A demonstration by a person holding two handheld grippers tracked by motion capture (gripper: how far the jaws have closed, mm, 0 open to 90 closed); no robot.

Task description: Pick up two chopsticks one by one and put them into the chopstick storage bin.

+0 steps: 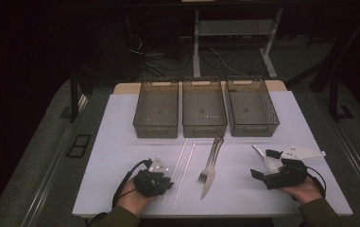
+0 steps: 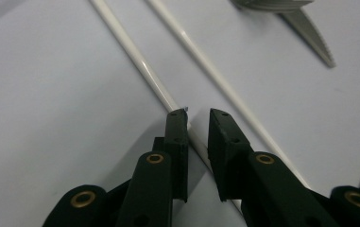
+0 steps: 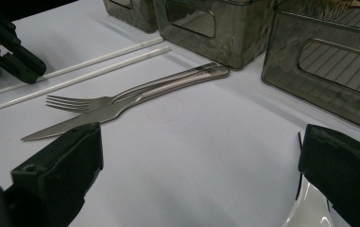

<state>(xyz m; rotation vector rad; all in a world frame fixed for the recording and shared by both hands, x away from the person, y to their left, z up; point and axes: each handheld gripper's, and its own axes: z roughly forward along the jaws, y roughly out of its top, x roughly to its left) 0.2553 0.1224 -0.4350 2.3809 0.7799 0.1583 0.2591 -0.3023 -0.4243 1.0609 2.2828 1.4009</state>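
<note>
Two white chopsticks lie side by side on the white table. My left gripper (image 2: 198, 116) points down at the left chopstick (image 2: 135, 56), which runs through the narrow gap between its jaws. The jaws stand close on either side of it, and I see no firm press. The other chopstick (image 2: 206, 66) lies just to the right. My right gripper (image 1: 265, 164) stands wide open at the front right, with a white spoon (image 3: 310, 210) beside its right jaw. A steel fork (image 3: 73, 103) and knife (image 3: 73, 125) lie between the two hands.
Three dark see-through bins stand in a row at the back: left (image 1: 156, 127), middle (image 1: 204, 130), right (image 1: 253, 127). The white table top (image 1: 121, 156) ends close in front of both hands. The knife tip (image 2: 310, 38) lies just beyond the chopsticks.
</note>
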